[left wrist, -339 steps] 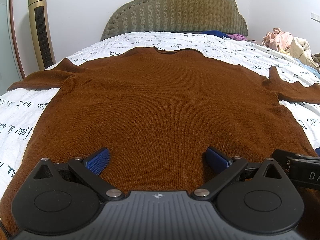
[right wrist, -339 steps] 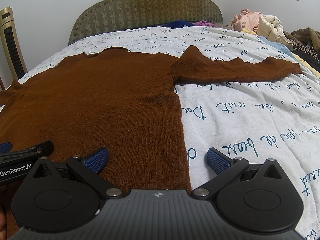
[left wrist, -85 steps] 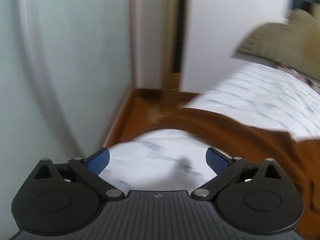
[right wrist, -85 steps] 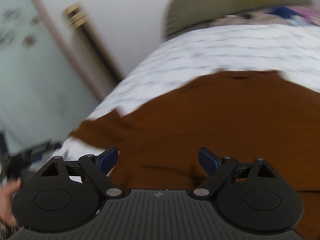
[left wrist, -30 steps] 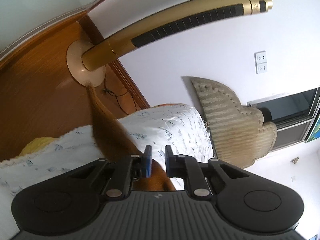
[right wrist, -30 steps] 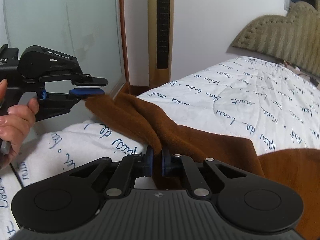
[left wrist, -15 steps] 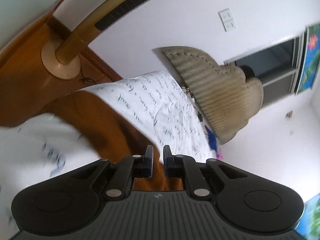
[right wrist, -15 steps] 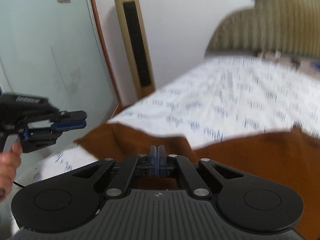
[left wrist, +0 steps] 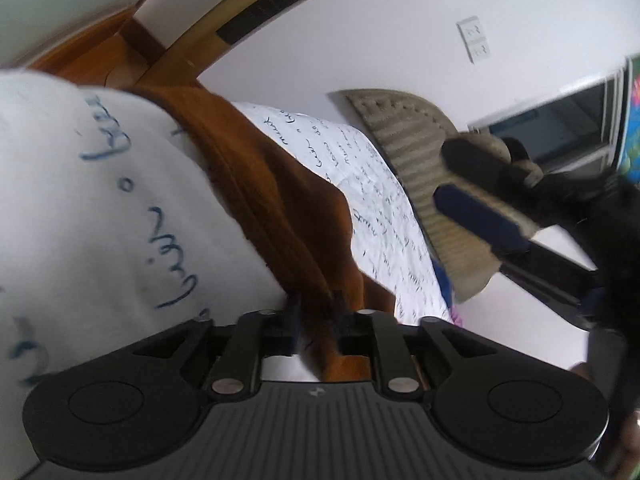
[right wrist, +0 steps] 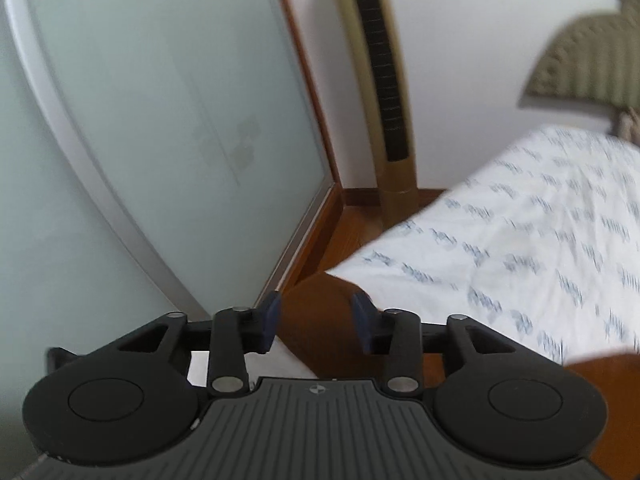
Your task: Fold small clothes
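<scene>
Left wrist view. Item: brown knit sweater (left wrist: 280, 200), one sleeve laid as a folded band across the white printed bedspread (left wrist: 100, 200), running from about 11 o'clock down to the left gripper (left wrist: 316, 320) at 6 o'clock. Fingers: jaws have just been opening; the sleeve fabric lies between them, pads apparently no longer pressing. Right gripper (left wrist: 472, 196) visible at 3 o'clock, raised clear of the bed, in front of the headboard (left wrist: 404, 128).

Right wrist view. Right gripper (right wrist: 316, 320): jaws have just been opening, parted, nothing held; a brown fold of the sweater (right wrist: 316, 312) lies beyond, at the bed's edge. Tower fan (right wrist: 384, 80) at 12 o'clock; glass door (right wrist: 140, 120) at 10 o'clock.

Handling, as judged: light, soft, limp, slightly stretchy knit; not fragile, not slippery; sags between grip points. Best taken at cuff, hem or shoulder seam, pinching both layers.
</scene>
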Available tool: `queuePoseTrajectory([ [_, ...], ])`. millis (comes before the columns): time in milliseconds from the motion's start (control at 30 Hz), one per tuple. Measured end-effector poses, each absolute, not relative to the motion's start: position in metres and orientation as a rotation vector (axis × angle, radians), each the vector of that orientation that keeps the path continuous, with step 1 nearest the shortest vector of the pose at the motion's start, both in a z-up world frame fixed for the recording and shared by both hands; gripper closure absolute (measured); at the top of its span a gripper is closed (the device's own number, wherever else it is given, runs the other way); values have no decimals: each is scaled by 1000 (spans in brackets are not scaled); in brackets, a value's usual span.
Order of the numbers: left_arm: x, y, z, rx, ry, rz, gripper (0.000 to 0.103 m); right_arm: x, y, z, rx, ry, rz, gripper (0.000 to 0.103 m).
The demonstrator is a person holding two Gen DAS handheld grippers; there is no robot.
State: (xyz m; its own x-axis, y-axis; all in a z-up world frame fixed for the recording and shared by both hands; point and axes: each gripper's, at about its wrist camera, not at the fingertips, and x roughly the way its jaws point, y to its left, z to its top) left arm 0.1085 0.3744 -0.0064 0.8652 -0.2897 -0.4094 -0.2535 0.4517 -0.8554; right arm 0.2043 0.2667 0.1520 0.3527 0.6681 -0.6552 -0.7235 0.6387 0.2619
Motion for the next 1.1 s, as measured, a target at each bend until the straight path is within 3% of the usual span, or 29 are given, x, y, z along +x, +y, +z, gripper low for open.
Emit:
queuePoseTrajectory([
  [100, 118, 376, -10, -1182, 507, -21, 54, 206, 277, 156, -98, 809, 911, 54],
  [133, 120, 376, -10, -1190, 490, -12, 52, 207, 278, 156, -96, 807, 910, 53],
  [833, 148, 406, 3, -1120, 458, 243, 52, 213, 157, 132, 190, 795, 779, 49],
  [933, 158, 412, 3, -1100, 451, 234, 60, 205, 140, 122, 179, 808, 761, 49],
  [1000, 162, 415, 5, -1092, 452, 206, 85, 202, 130, 113, 180, 820, 744, 49],
  [1100, 161, 415, 7, -1101, 437, 178, 91, 197, 112, 102, 200, 835, 723, 49],
])
